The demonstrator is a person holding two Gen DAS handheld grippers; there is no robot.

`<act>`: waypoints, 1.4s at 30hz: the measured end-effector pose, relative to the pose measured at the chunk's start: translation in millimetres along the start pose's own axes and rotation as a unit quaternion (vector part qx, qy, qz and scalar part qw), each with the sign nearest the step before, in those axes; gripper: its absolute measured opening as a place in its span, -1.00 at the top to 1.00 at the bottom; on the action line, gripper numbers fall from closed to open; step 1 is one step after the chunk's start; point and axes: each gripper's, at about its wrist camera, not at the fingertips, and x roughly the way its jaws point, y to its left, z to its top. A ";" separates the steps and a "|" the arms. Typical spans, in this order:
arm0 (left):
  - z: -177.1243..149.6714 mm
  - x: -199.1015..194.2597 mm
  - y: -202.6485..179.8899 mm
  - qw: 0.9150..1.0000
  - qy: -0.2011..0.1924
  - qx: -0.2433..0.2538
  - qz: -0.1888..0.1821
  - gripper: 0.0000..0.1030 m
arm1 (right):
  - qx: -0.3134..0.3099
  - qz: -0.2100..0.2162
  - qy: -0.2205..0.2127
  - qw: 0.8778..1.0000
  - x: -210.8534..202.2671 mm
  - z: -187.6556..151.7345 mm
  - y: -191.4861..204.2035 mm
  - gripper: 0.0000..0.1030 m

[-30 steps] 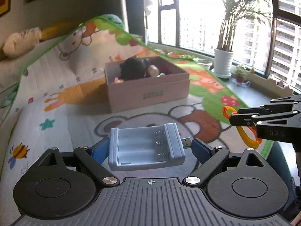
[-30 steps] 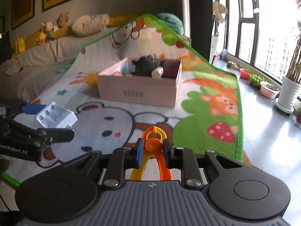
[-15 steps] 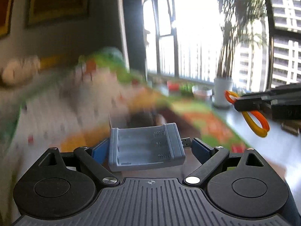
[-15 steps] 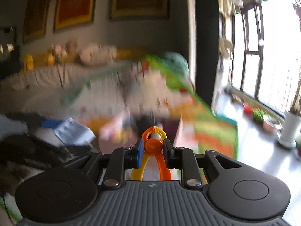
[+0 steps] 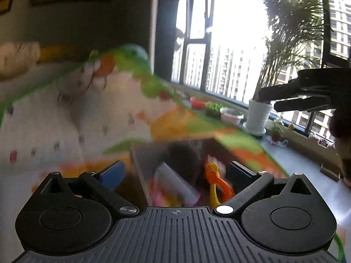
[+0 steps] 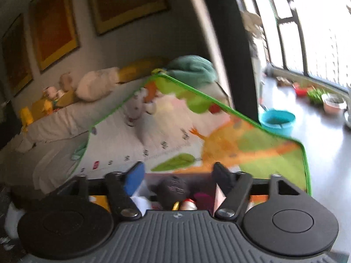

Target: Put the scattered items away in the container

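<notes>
My left gripper (image 5: 175, 173) is open and empty above the pink box (image 5: 138, 164). Inside the box, below the jaws, lie the grey-blue battery holder (image 5: 175, 184), tilted, and the orange-yellow ring toy (image 5: 217, 184), beside a dark plush (image 5: 186, 155). My right gripper (image 6: 178, 175) is open and empty over the same box (image 6: 217, 195), where a dark plush (image 6: 173, 188) and a small bottle (image 6: 188, 205) show. The right gripper also shows in the left wrist view (image 5: 285, 99), high at the right.
The box sits on a colourful play mat (image 6: 175, 135) with a green edge. A sofa with soft toys (image 6: 65, 92) runs behind it. A teal basin (image 6: 276, 120) and potted plants (image 5: 258, 114) stand on the floor by the window.
Both grippers moved forward over the box and opened. The battery holder left the left gripper and the ring toy left the right gripper; both now lie in the box.
</notes>
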 end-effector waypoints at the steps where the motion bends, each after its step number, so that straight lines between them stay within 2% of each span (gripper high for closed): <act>1: -9.1 0.5 2.9 1.000 0.012 -0.008 -0.003 -1.00 | 0.013 -0.002 0.014 1.000 9.1 -5.6 -9.4 -0.53; 6: -41.6 23.1 6.8 0.997 0.070 -0.029 -0.026 -1.00 | 0.083 0.007 0.092 0.992 59.1 -39.9 -37.0 -0.59; 9: -45.0 27.9 7.6 0.995 0.074 -0.041 -0.051 -1.00 | 0.094 0.013 0.117 0.989 80.0 -52.4 -39.4 -0.68; 11: -44.1 28.5 10.1 0.994 0.072 -0.046 -0.062 -1.00 | 0.091 0.028 0.128 0.987 86.8 -56.3 -38.2 -0.71; 13: -43.9 28.5 12.9 0.994 0.070 -0.048 -0.068 -1.00 | 0.077 0.036 0.134 0.987 91.3 -57.1 -30.2 -0.90; 17: -45.9 19.7 15.3 0.994 0.064 -0.056 -0.074 -1.00 | 0.021 0.001 0.133 0.991 106.6 -55.5 1.8 -0.94; 20: -48.6 12.7 23.2 0.996 0.055 -0.052 -0.038 -1.00 | 0.007 0.013 0.138 0.990 123.9 -51.9 21.1 -0.94; 24: -51.9 -3.0 39.6 0.996 0.046 -0.073 0.014 -1.00 | 0.002 0.041 0.136 0.990 134.1 -49.0 39.5 -0.94; 26: -53.7 -13.8 39.9 0.996 0.043 -0.075 0.037 -1.00 | 0.011 0.045 0.119 0.992 119.2 -49.7 42.7 -0.99; 30: -62.6 -29.4 26.8 0.989 0.053 -0.066 0.123 -1.00 | 0.006 0.056 0.098 0.994 70.4 -69.2 45.0 -1.00; 32: -68.2 -30.3 21.2 0.986 0.070 -0.081 0.132 -1.00 | -0.017 0.041 0.092 0.995 50.5 -91.7 45.9 -1.00; 34: -75.7 -30.6 11.6 0.985 0.087 -0.092 0.121 -1.00 | -0.051 0.005 0.084 0.995 34.3 -117.1 47.1 -1.00; 37: -84.4 -29.2 -5.8 0.983 0.096 -0.083 0.136 -1.00 | -0.082 -0.038 0.089 0.992 19.9 -146.0 45.2 -1.00; 42: -87.4 -21.6 -22.3 0.979 0.097 -0.073 0.167 -1.00 | -0.127 -0.073 0.098 0.984 19.2 -169.2 41.7 -1.00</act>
